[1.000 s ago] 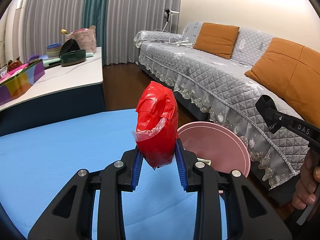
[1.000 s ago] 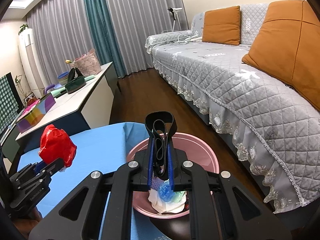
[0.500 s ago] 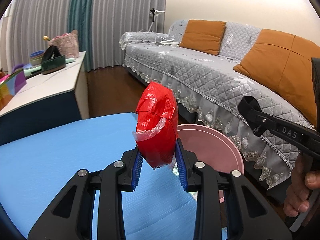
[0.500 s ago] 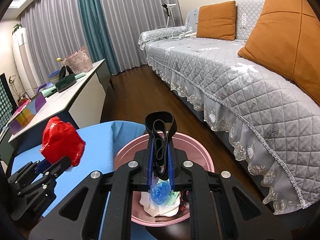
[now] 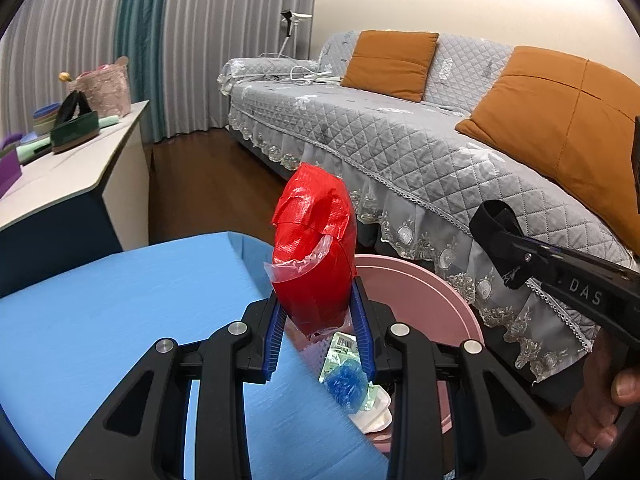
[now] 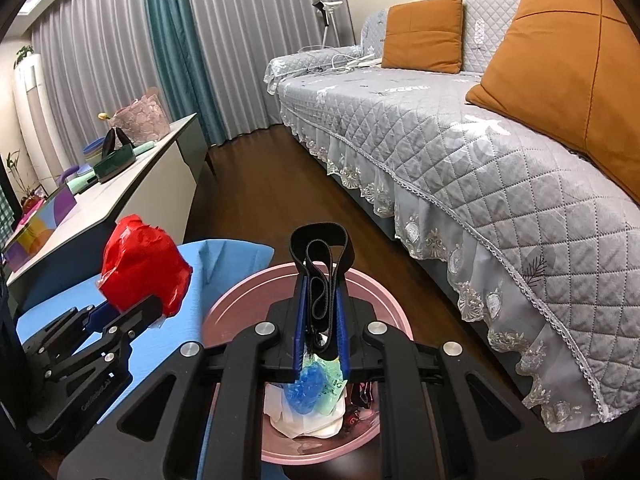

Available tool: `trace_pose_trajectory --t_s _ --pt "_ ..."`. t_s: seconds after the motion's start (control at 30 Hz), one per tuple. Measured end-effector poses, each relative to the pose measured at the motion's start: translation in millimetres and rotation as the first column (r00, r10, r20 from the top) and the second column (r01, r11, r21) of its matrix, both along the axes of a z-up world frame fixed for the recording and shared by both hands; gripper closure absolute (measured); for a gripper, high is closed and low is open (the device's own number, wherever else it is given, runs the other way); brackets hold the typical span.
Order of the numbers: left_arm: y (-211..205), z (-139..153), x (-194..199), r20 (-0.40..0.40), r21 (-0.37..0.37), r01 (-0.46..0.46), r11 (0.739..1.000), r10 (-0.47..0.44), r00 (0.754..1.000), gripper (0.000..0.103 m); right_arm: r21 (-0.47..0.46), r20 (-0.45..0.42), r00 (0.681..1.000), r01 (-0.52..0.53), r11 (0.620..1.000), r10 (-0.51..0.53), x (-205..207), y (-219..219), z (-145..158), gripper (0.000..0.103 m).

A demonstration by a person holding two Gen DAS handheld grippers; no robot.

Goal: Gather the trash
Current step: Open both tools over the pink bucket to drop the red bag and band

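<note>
The left gripper [image 5: 320, 336] is pinching a crumpled red wrapper [image 5: 316, 252] between its blue pads, holding it upright at the edge of the blue table [image 5: 120, 300], just short of the pink bin [image 6: 384, 300] that is sitting on the floor between the table and the grey sofa [image 6: 480, 152]. The right gripper [image 6: 322, 344] is clamping a folded black strap [image 6: 320, 256], its jaws nearly pressed together on it, and is hanging directly over the bin. Inside, a blue crumpled bag [image 6: 308, 388], a greenish packet and something white, perhaps tissue, are lying in a heap.

Both pieces of trash are being carried to the drop, so the step in hand looks like delivery. Next, the right jaws probably need to spread so the strap falls in; the left gripper likely needs to reach further over the rim before letting go, or the light wrapper may land on the table.
</note>
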State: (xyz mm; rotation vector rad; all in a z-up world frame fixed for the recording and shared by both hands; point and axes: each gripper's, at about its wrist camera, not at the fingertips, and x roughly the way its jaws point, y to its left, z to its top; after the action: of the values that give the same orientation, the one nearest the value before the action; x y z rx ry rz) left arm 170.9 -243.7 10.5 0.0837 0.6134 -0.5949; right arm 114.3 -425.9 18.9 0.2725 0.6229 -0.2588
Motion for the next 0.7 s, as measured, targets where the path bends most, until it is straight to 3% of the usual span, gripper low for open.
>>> trace_pose_trajectory --t_s 0.1,0.17,0.2,0.5,0.57,0.63,0.7 --pt "-4 0 2 -0.013 -0.002 0.019 1.000 -0.019 1.000 0.070 0.000 -0.001 1.000 0.010 1.000 -0.010 0 -1 0 0.085" --pt "-5 0 2 -0.018 -0.005 0.031 1.000 -0.031 0.999 0.057 0.002 -0.005 1.000 0.023 1.000 -0.023 0 -4 0 0.071" --pt "-4 1 1 -0.016 -0.008 0.029 1.000 -0.029 0.999 0.046 0.003 -0.003 0.999 0.032 0.999 -0.032 -1 -5 1 0.058" --pt "27 17 -12 0.000 0.003 -0.039 0.999 0.039 0.999 0.045 0.032 0.027 0.996 0.079 0.996 -0.080 -7 -9 14 0.039" --pt "36 25 -17 0.007 0.000 -0.055 0.998 0.055 0.998 0.041 0.033 0.049 0.996 0.074 0.997 -0.075 -10 -2 21 0.029" --pt "48 36 -24 0.026 -0.003 -0.079 0.997 0.079 0.996 0.030 0.016 0.076 0.995 0.064 0.998 -0.065 -15 10 32 0.015" --pt "61 49 -32 0.049 -0.010 -0.108 0.994 0.108 0.993 0.024 0.008 0.093 0.994 0.050 0.999 -0.051 -19 18 40 0.007"
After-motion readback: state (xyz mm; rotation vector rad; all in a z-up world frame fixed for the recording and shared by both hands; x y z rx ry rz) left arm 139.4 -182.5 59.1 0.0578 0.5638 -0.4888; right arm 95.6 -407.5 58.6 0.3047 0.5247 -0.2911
